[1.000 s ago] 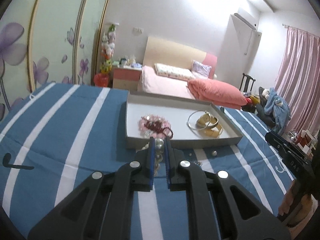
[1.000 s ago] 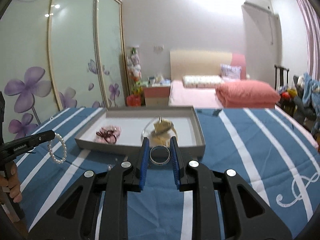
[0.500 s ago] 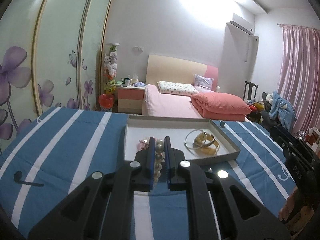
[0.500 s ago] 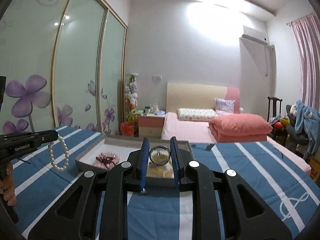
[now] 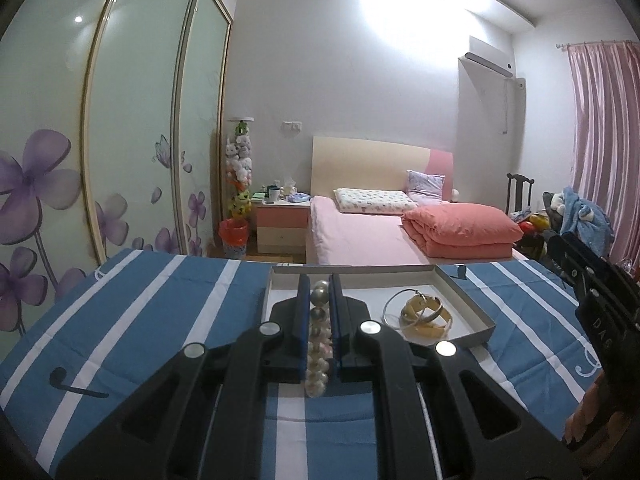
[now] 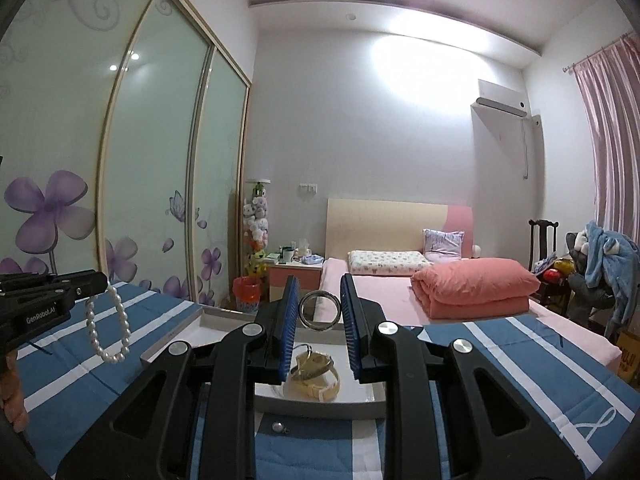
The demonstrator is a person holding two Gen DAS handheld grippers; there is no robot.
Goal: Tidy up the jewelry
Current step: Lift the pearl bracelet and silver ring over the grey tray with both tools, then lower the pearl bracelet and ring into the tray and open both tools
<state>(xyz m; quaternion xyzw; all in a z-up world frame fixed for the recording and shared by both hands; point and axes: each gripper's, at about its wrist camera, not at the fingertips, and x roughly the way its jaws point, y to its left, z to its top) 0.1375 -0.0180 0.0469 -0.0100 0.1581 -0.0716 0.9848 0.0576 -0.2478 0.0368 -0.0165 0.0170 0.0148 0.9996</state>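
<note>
Both pieces lifted clear of the striped tabletop (image 5: 132,312) over the last second, with the tray (image 5: 476,308) as reference. Left gripper (image 5: 320,300): closed tight on a pearl bracelet (image 5: 319,344), beads pinched between the blue pads; a second ago low, just in front of the tray's near wall, now raised above that wall. In the right wrist view, bracelet (image 6: 108,328) hanging as a free loop from the gripper tip, left of the tray and off the cloth. Right gripper (image 6: 320,312): nearly closed on a metal ring (image 6: 319,311), held upright by its edges; formerly down near the cloth in front of the tray, now raised and levelled above the tray's near wall. Already in the tray: gold bangles (image 5: 424,312) in the right half. Pink bead cluster seen earlier in the left half now hidden behind the left gripper. One small silver bead (image 6: 277,426) left on the cloth just in front of the tray. Judged meaning: both pickups secure, transfer stage reached; next, carry over the wall, lower, release. Expect swing in the hanging loop.
</note>
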